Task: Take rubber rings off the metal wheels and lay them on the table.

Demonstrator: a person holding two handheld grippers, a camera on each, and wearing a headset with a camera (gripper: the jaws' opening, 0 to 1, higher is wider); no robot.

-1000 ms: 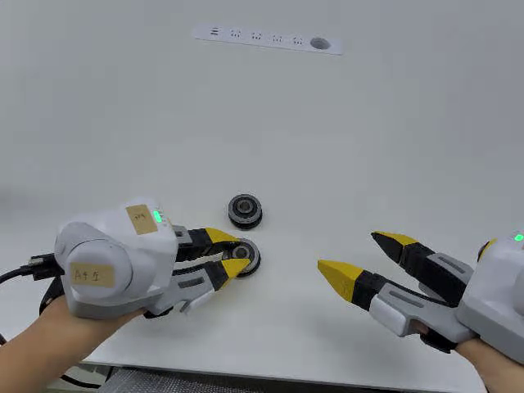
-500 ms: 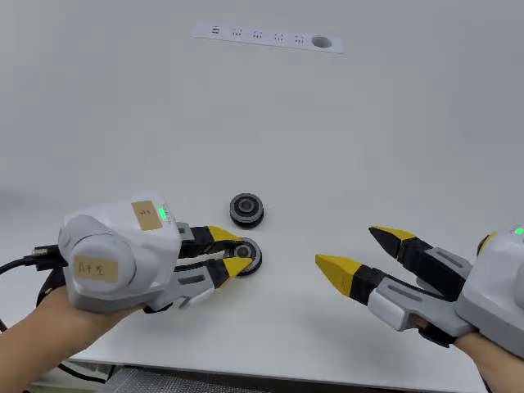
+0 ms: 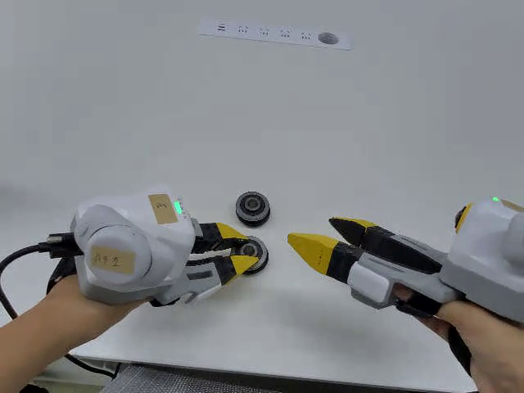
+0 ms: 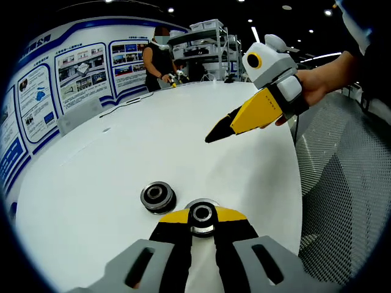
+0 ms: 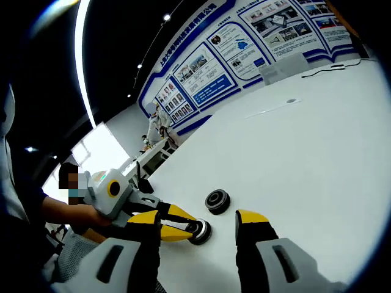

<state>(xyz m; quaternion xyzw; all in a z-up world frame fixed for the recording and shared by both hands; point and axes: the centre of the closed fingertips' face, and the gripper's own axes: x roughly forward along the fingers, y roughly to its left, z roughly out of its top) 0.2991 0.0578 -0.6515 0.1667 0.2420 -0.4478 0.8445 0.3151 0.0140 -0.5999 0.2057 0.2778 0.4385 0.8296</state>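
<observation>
Wheel [image 4: 202, 217] seemingly clamped between left hand-held gripper [image 3: 242, 249] tips, on table [image 3: 344, 139].

White table [image 3: 270, 115], blue-edged wall posters [image 4: 85, 67].

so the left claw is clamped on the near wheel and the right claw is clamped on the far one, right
Not quite. The left claw is clamped on the near wheel, but the right claw is open and holds nothing. The far wheel sits free on the table, as the head view shows.
</observation>
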